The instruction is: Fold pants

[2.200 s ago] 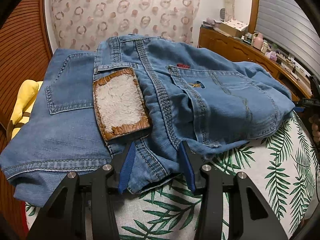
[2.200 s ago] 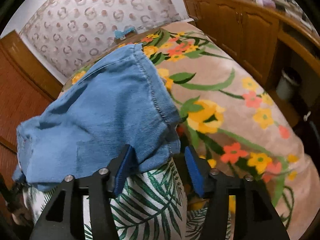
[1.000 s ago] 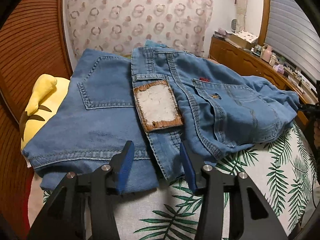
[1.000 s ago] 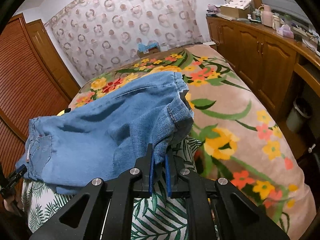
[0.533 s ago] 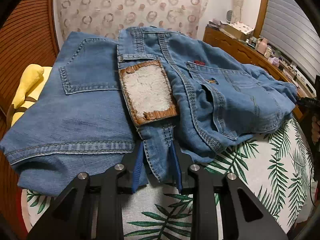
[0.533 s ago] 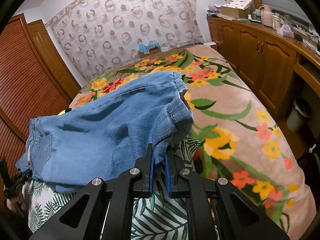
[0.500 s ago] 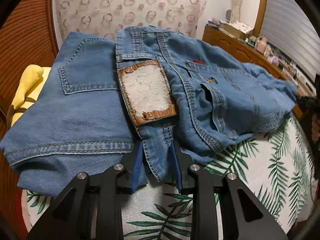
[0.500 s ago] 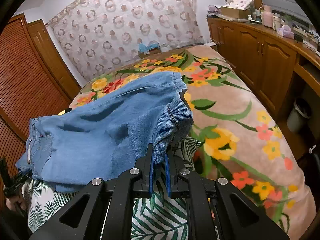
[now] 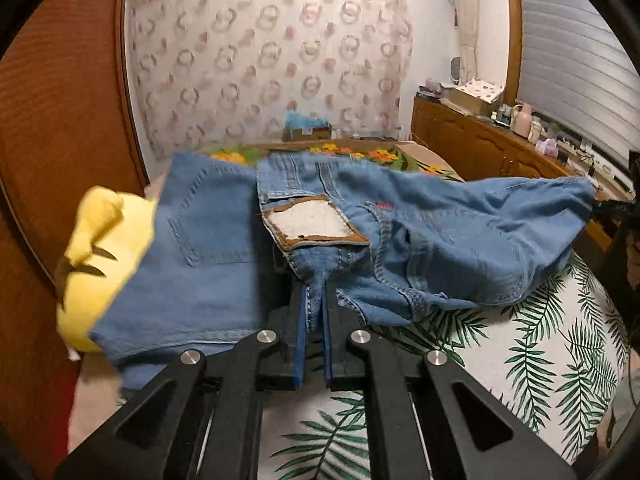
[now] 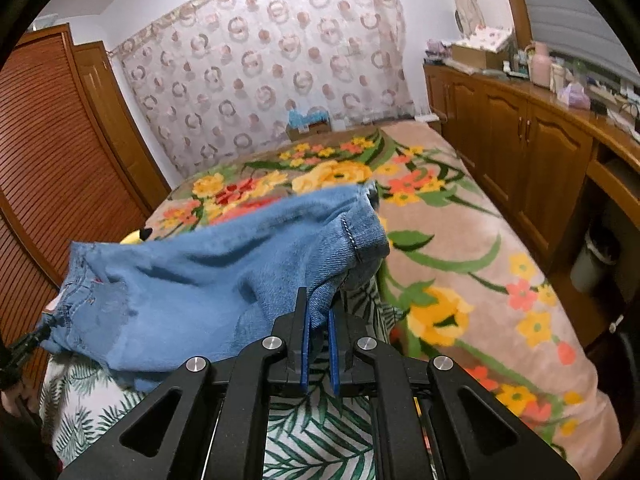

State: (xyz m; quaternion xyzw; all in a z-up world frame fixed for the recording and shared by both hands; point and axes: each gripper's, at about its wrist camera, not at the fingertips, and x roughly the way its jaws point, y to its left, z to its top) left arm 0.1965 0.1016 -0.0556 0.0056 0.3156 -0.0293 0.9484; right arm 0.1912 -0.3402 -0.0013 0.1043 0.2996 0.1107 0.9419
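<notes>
Blue denim pants [image 9: 452,232] hang stretched between my two grippers above the bed, with a brown-edged white waist label [image 9: 314,222] facing up. My left gripper [image 9: 315,300] is shut on the waistband just below the label. My right gripper [image 10: 319,312] is shut on the other end of the pants [image 10: 224,276], by a hemmed edge. The right gripper shows at the far right of the left wrist view [image 9: 612,206]. The left gripper shows at the far left of the right wrist view [image 10: 24,340].
A leaf-print sheet [image 9: 500,360] lies under the pants, over a floral blanket [image 10: 460,248]. A yellow plush toy [image 9: 100,256] sits at the left. A slatted wooden wardrobe [image 10: 52,168] stands left; wooden cabinets [image 10: 540,148] with clutter line the right. A bin [image 10: 592,260] stands by them.
My left gripper has closed on the waistband and lifted it. The pants have risen off the bed and now stretch between both grippers. The right gripper stays shut.
</notes>
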